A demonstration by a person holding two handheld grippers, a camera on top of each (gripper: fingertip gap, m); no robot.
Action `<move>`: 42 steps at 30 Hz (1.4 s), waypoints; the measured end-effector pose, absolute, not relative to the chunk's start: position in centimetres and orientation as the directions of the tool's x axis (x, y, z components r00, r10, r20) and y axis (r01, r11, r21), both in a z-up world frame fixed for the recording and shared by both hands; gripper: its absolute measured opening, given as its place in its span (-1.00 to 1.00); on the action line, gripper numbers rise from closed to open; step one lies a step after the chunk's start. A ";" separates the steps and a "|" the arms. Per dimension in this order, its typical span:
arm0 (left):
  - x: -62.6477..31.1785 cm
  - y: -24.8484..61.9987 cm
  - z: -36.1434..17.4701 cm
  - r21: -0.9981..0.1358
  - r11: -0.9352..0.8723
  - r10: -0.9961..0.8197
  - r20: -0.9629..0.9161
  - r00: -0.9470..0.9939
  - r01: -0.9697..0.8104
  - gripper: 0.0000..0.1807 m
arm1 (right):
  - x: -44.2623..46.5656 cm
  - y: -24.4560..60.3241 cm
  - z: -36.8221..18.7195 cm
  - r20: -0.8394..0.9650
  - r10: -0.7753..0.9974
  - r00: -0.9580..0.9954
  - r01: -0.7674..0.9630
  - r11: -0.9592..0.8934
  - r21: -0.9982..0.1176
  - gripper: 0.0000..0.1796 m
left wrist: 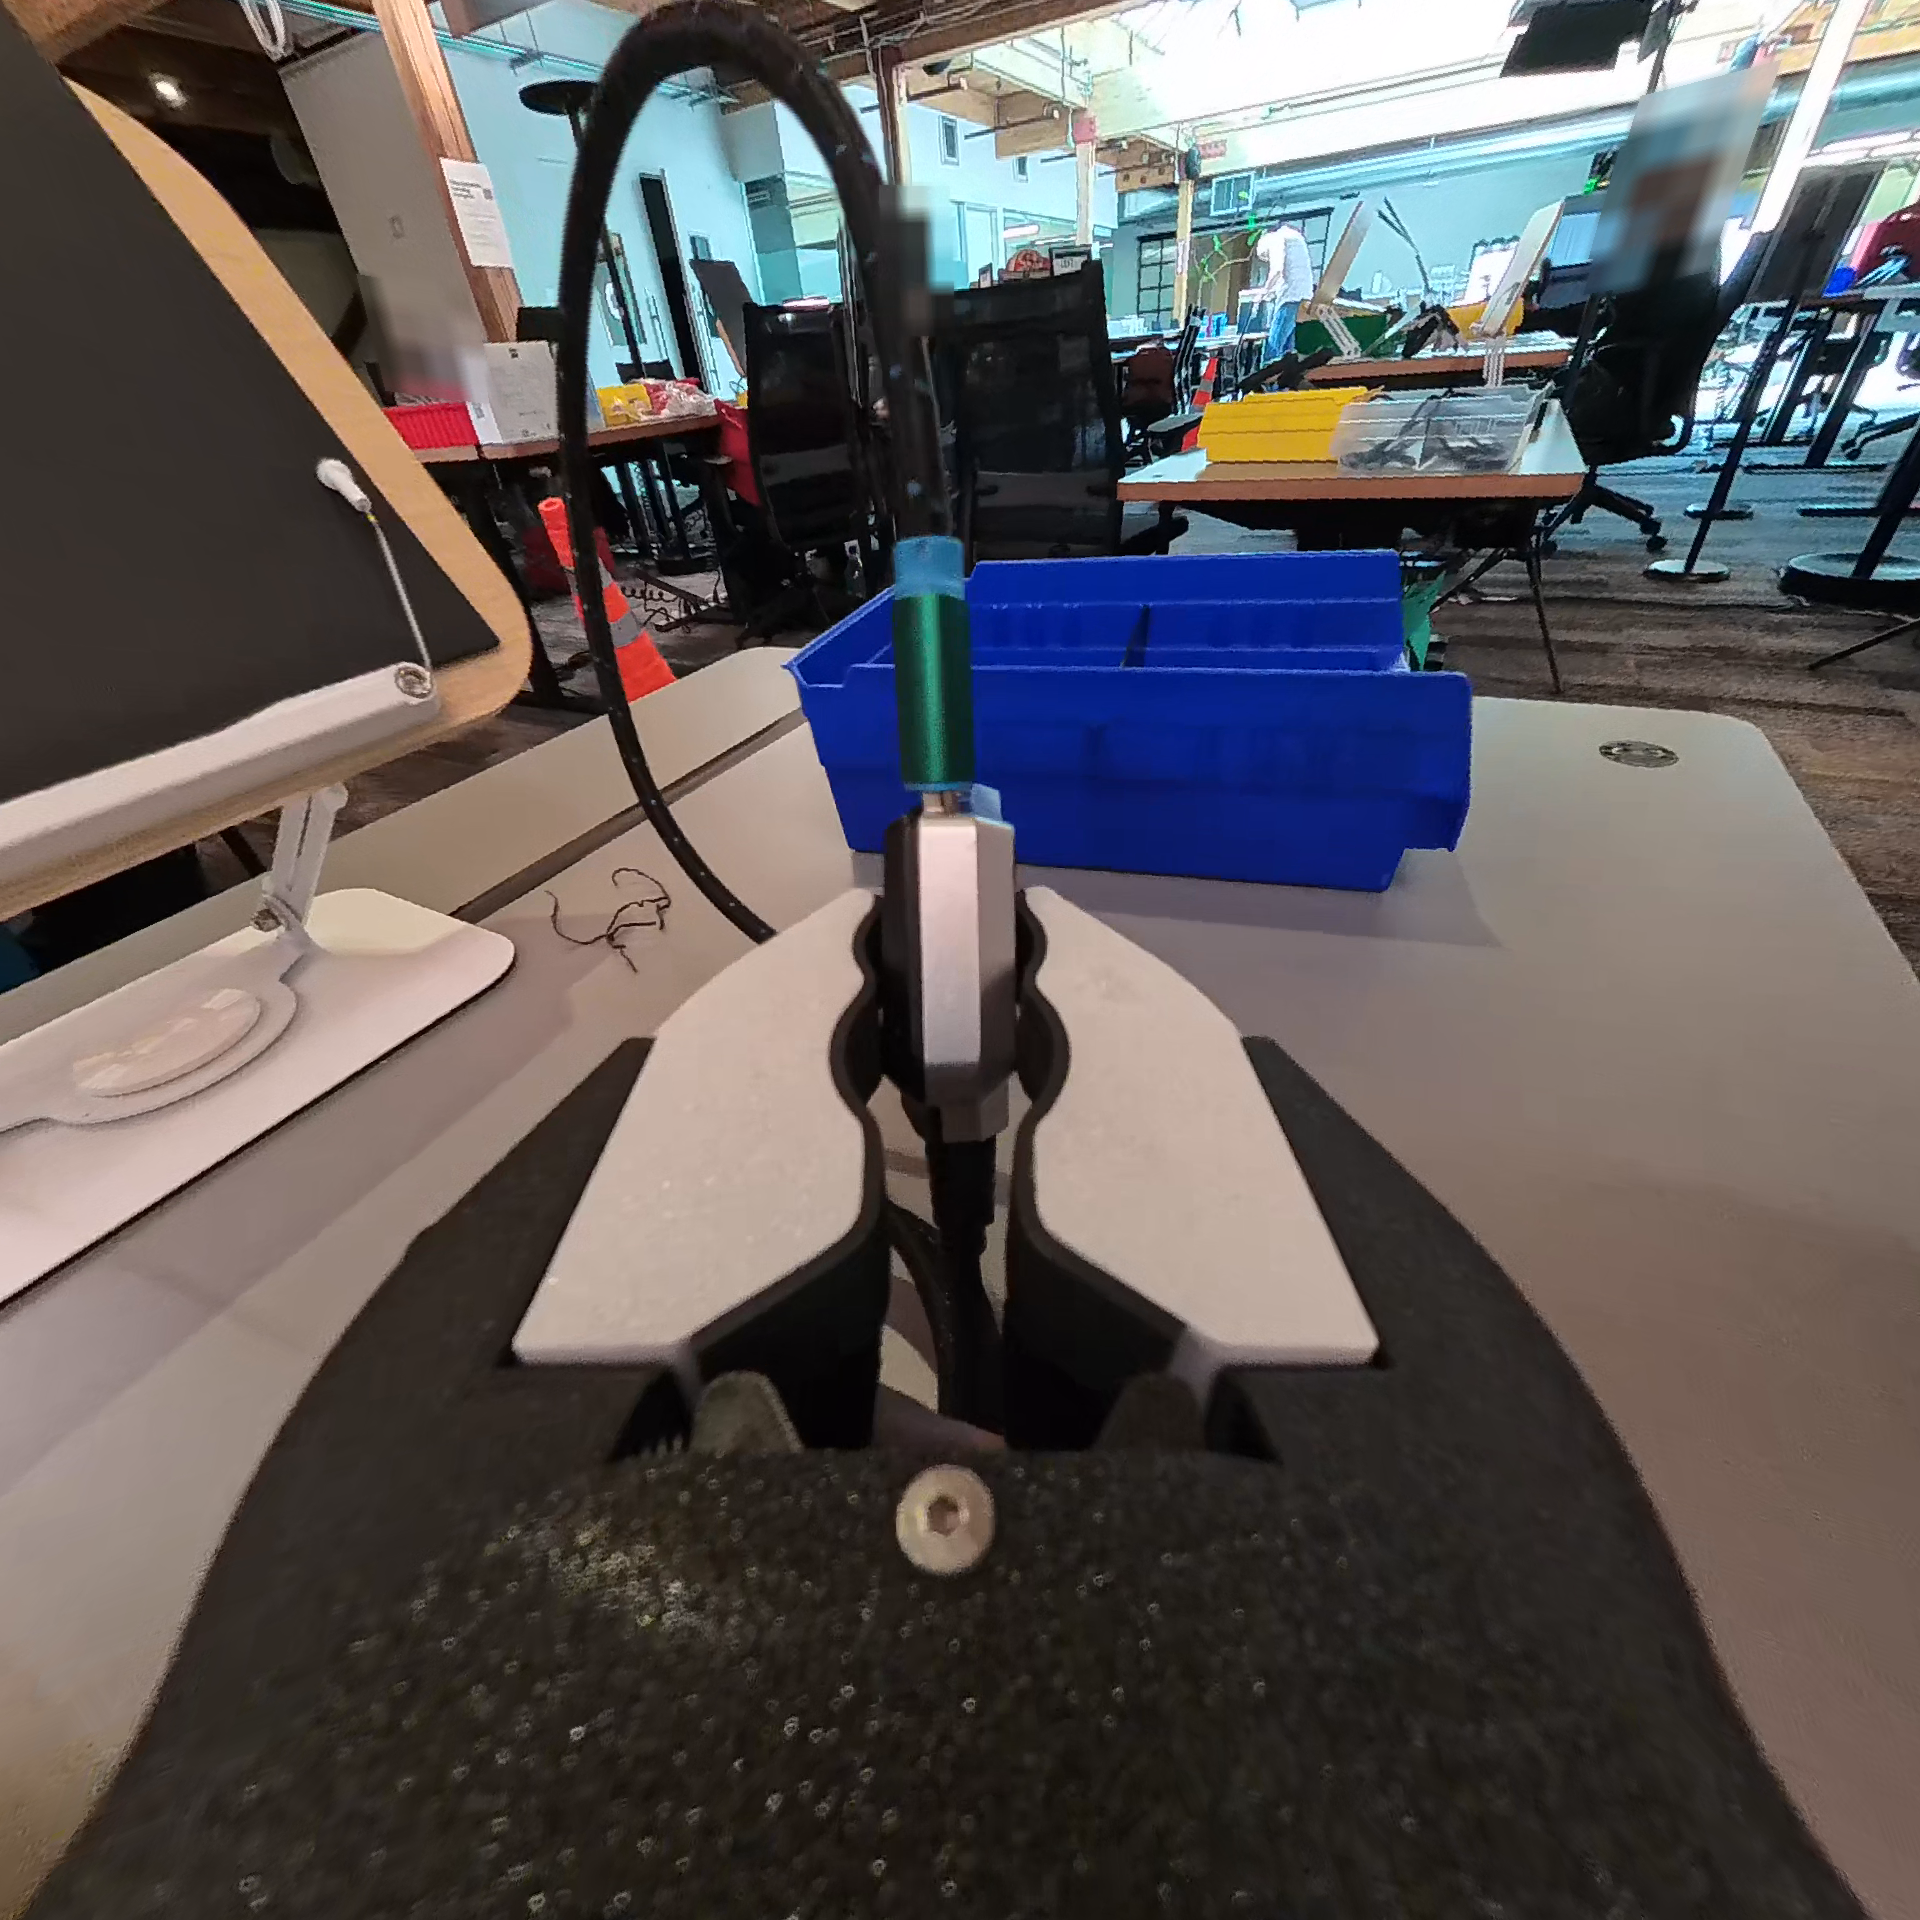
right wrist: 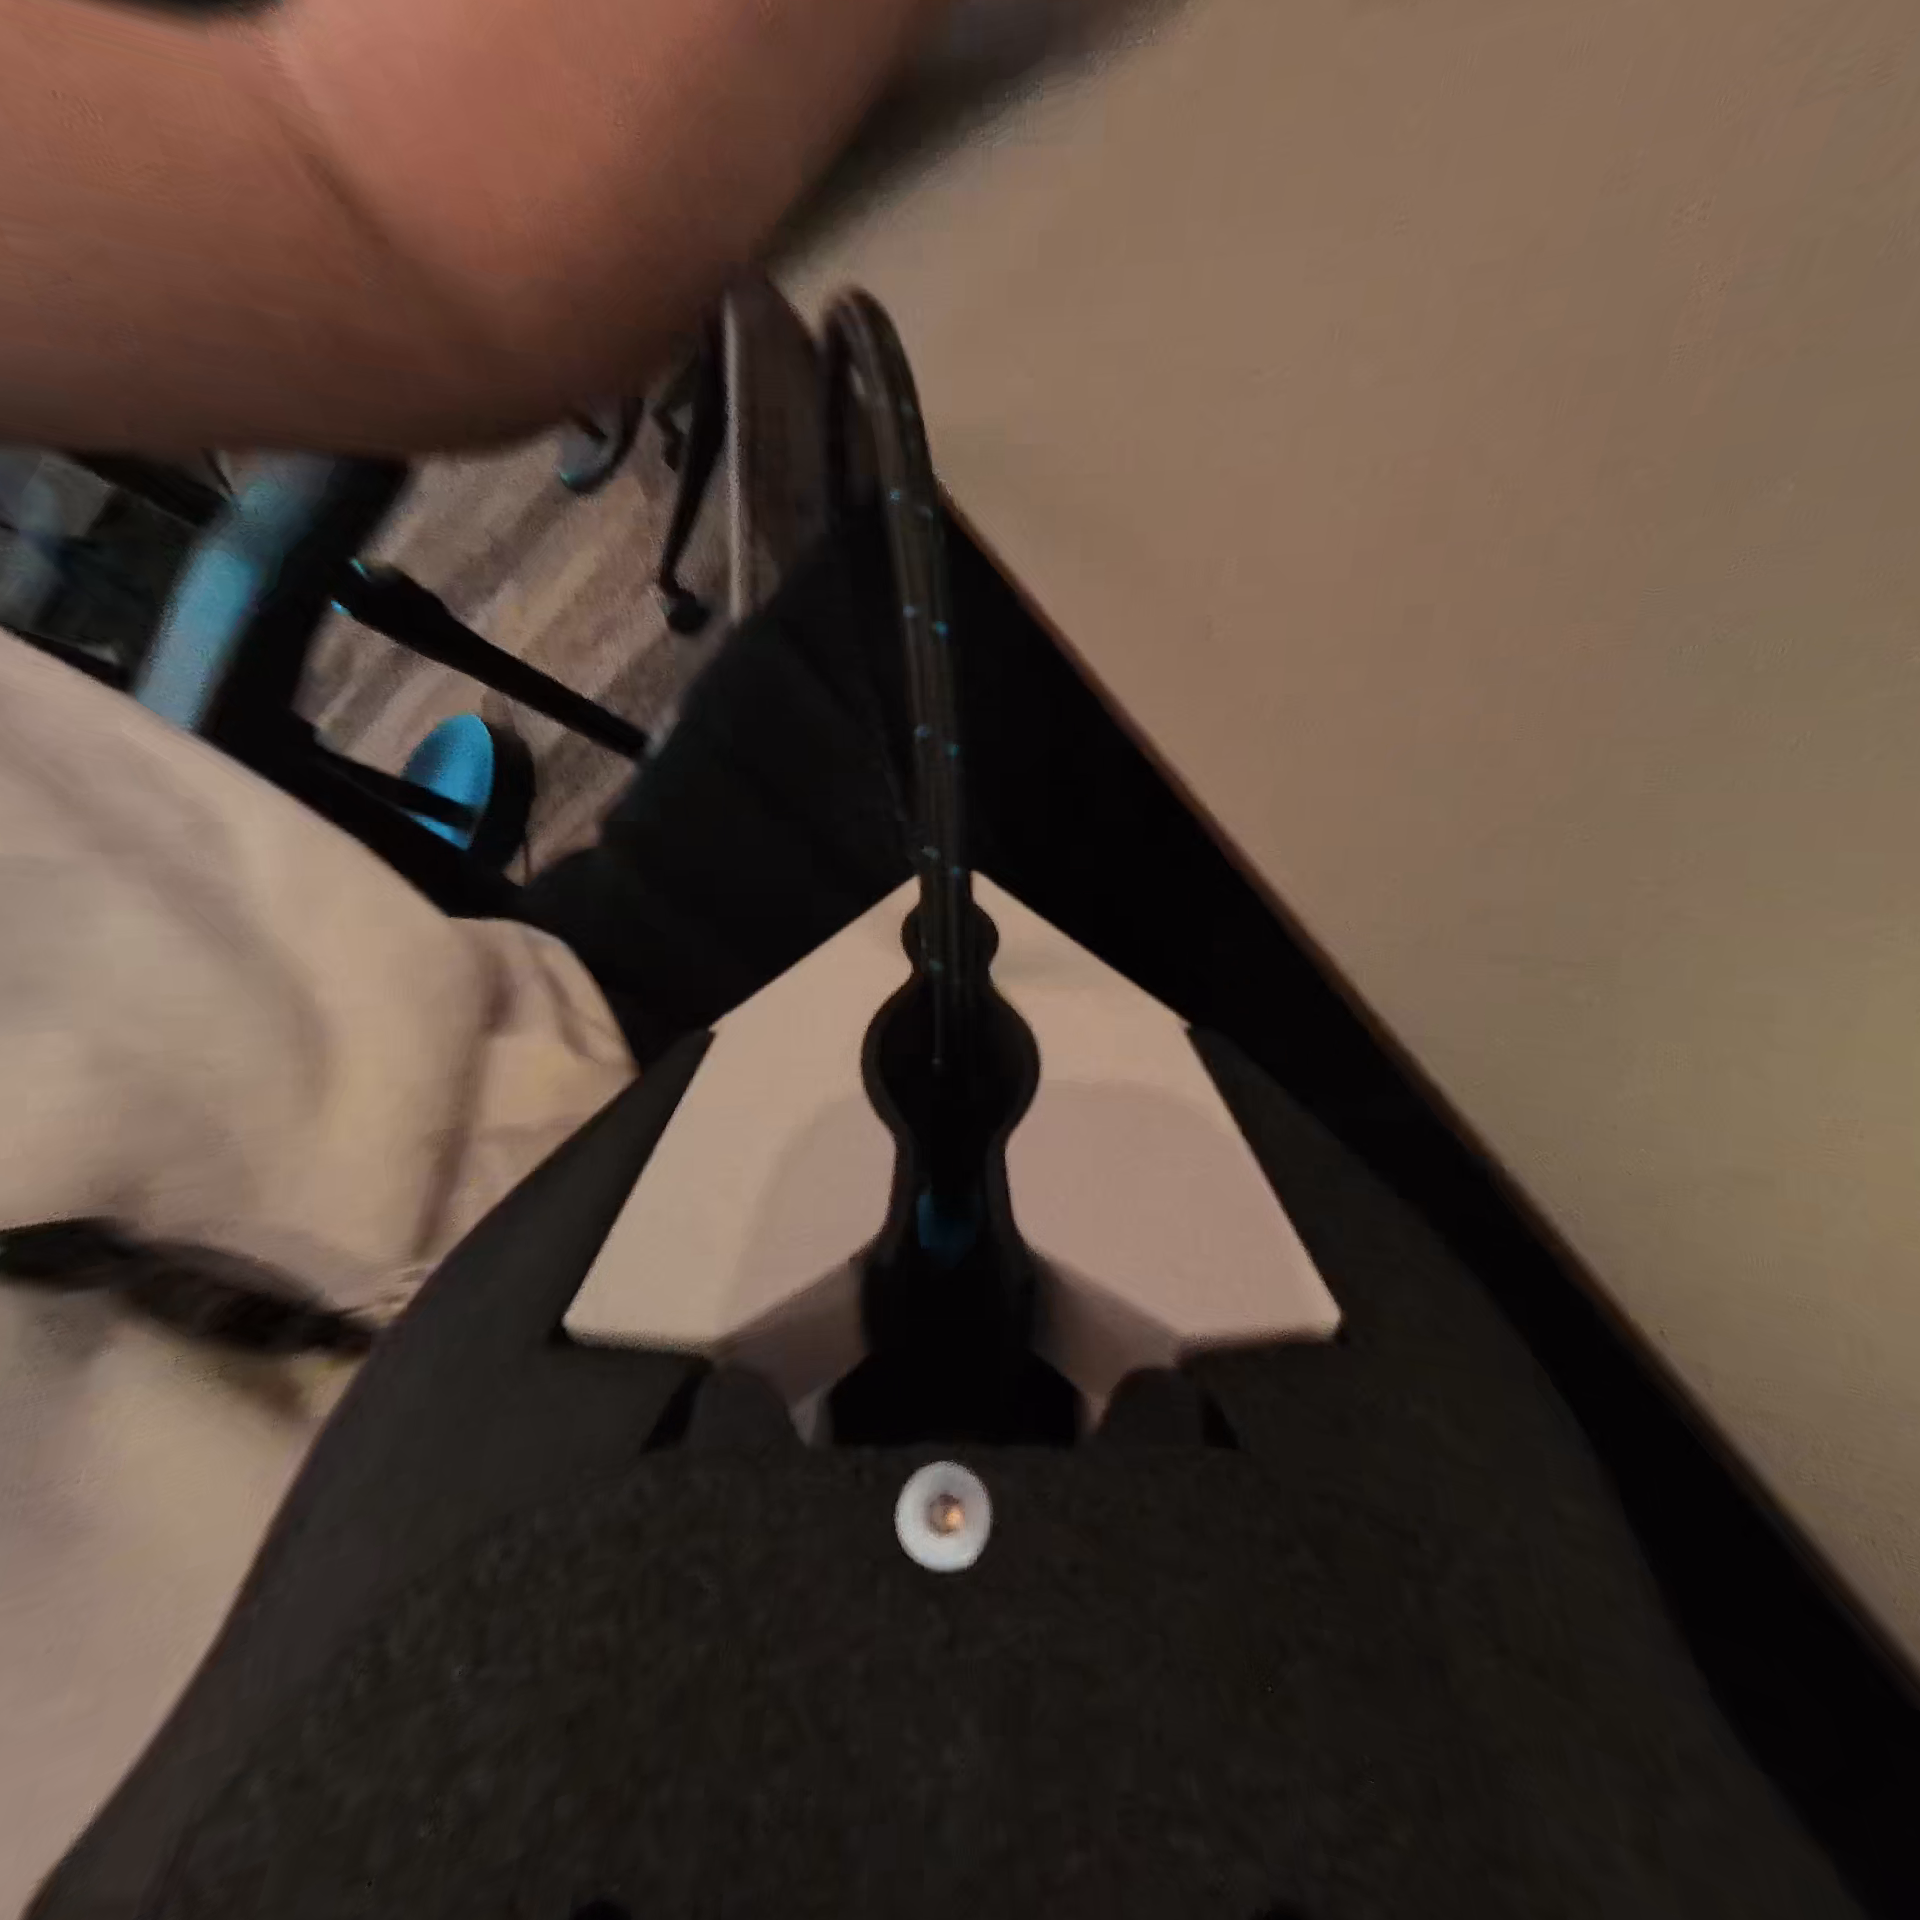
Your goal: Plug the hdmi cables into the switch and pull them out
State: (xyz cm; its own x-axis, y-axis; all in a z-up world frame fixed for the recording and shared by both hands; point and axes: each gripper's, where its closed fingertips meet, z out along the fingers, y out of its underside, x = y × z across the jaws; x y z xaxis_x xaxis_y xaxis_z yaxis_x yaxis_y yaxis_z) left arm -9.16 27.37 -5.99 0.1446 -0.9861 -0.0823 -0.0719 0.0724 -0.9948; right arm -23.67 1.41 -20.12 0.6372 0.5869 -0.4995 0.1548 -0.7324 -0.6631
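Observation:
In the left wrist view my left gripper (left wrist: pixel 948 920) is shut on a slim silver switch (left wrist: pixel 956 977), held edge-on above the table. A green HDMI plug (left wrist: pixel 932 696) with a light-blue collar sits in the switch's far end. Its black braided cable (left wrist: pixel 582 416) arcs up and over to the left, then down to the table. A black lead leaves the switch's near end between my fingers. In the blurred right wrist view my right gripper (right wrist: pixel 940 914) is shut on a black braided cable (right wrist: pixel 925 675) with blue flecks. A blue piece (right wrist: pixel 940 1231) shows deep between the fingers.
A blue bin (left wrist: pixel 1143 727) stands just behind the switch on the grey table (left wrist: pixel 1558 1091). A tilted screen on a white stand (left wrist: pixel 260 935) is at the left. In the right wrist view a person's arm (right wrist: pixel 364 208) and pale cloth (right wrist: pixel 208 987) are at the left, and a table edge (right wrist: pixel 1299 987) runs diagonally. Spacing between my two grippers at the tips: around 35 cm.

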 end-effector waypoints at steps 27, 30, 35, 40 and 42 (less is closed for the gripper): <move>-9.9 28.8 -5.6 -0.997 0.047 -0.978 -0.057 0.199 -0.058 -0.77 | -1.0 18.5 -7.1 0.261 0.354 0.898 0.422 -0.527 -0.738 -0.60; -9.7 28.6 -5.8 -0.996 0.056 -0.978 -0.069 0.199 -0.070 -0.77 | -2.5 14.5 -9.4 0.045 0.233 0.972 0.172 -0.560 -0.810 -0.54; -9.4 28.3 -6.2 -0.994 0.059 -0.979 -0.075 0.190 -0.088 -0.77 | -6.2 10.3 -15.7 0.126 0.285 0.950 0.272 -0.563 -0.780 -0.31; -9.3 28.2 -6.4 -0.993 0.064 -0.979 -0.081 0.188 -0.096 -0.77 | -5.8 11.8 -17.5 0.368 0.298 0.881 0.473 -0.584 -0.659 -0.32; -9.4 28.3 -6.2 -0.994 0.064 -0.979 -0.080 0.189 -0.091 -0.78 | -6.3 12.5 -16.9 0.421 0.360 0.833 0.554 -0.545 -0.629 -0.32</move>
State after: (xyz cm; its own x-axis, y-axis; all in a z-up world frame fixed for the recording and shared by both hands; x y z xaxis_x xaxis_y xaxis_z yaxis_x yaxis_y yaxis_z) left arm -9.42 28.31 -6.20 0.1894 -0.9786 -0.0799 -0.0908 0.0636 -0.9938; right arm -6.34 12.48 -16.94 0.8325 0.3599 0.4211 0.5539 -0.5450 -0.6294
